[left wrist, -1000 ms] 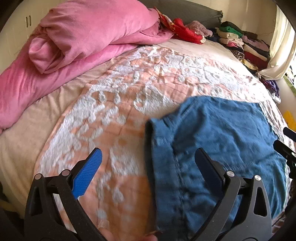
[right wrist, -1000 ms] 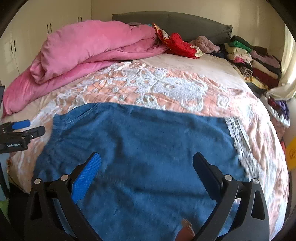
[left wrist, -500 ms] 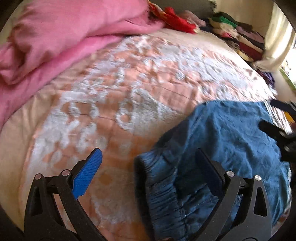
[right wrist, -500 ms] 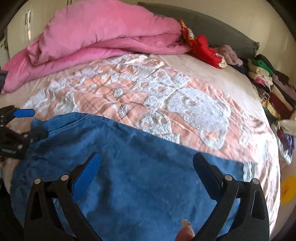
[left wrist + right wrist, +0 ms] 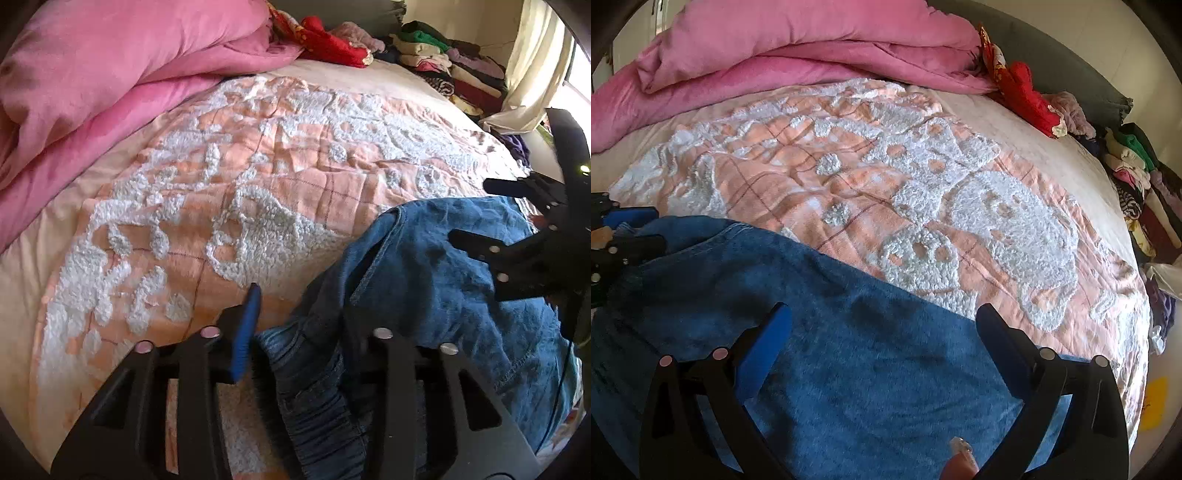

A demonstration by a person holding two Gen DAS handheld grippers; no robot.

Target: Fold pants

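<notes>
Blue denim pants (image 5: 849, 369) lie spread on the bed's peach and white blanket (image 5: 923, 184). My left gripper (image 5: 301, 302) is at their elastic waistband corner (image 5: 314, 398); its jaws are closing, and the bunched cloth fills the gap between the blue pad and the black finger. In the right wrist view the left gripper (image 5: 657, 228) shows at the left edge, pinching that corner. My right gripper (image 5: 882, 332) hangs open just above the middle of the pants with nothing between its fingers. In the left wrist view the right gripper (image 5: 471, 210) shows open over the far side.
A pink duvet (image 5: 110, 74) is heaped at the back left of the bed. A red garment (image 5: 1023, 96) and stacks of folded clothes (image 5: 443, 62) line the back right. A cream curtain (image 5: 532, 66) hangs at the far right. A fingertip (image 5: 960, 458) shows below.
The left gripper's jaws have closed from wide open onto the waistband corner, which bunched up. The right gripper moved lower and closer over the pants, towards the left gripper.
</notes>
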